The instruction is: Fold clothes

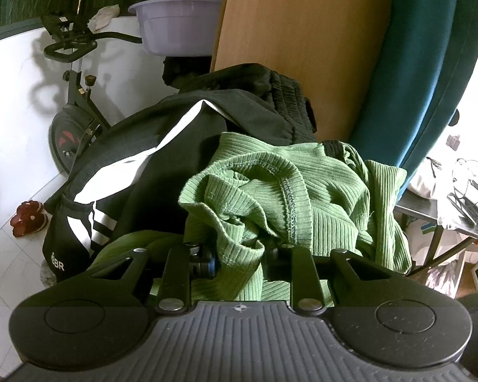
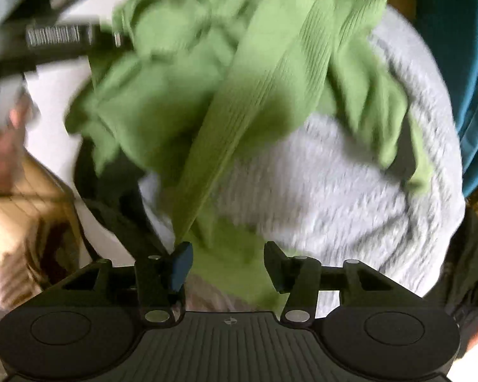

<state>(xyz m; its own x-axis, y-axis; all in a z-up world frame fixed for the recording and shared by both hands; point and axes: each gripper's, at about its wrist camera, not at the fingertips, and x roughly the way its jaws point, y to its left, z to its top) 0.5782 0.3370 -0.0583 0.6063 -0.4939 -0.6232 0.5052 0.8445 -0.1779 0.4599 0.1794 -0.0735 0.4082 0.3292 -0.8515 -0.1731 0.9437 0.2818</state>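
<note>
One green ribbed garment (image 1: 280, 191) lies crumpled in the middle of the left wrist view, on top of a pile with two dark pieces: a black garment with white stripes (image 1: 118, 191) at centre left and a black ribbed garment (image 1: 280, 95) above centre.

The left tongs (image 1: 239, 254) sit at the lower middle of that view with green cloth bunched between the two fingers; the fingertips are buried in the folds, so I cannot tell whether they pinch it or only touch it.

In the right wrist view, which is blurred, the same green garment (image 2: 239, 79) fills the upper half and runs down as a taut band to the lower middle. The right tongs (image 2: 228, 264) stand fairly wide apart, with green cloth lying in the gap and the band meeting the left finger (image 2: 180, 264). Under the garment is one grey fleecy blanket (image 2: 334, 191).

Around the pile in the left view: an exercise bike (image 1: 73, 95) at upper left, a lilac basin (image 1: 178, 25) at upper centre, a wooden board (image 1: 302, 47) behind, a teal cushion (image 1: 430, 63) at upper right, and a red slipper (image 1: 27, 218) on the floor at left. A hand (image 2: 0, 152) shows at the left edge of the right view.
</note>
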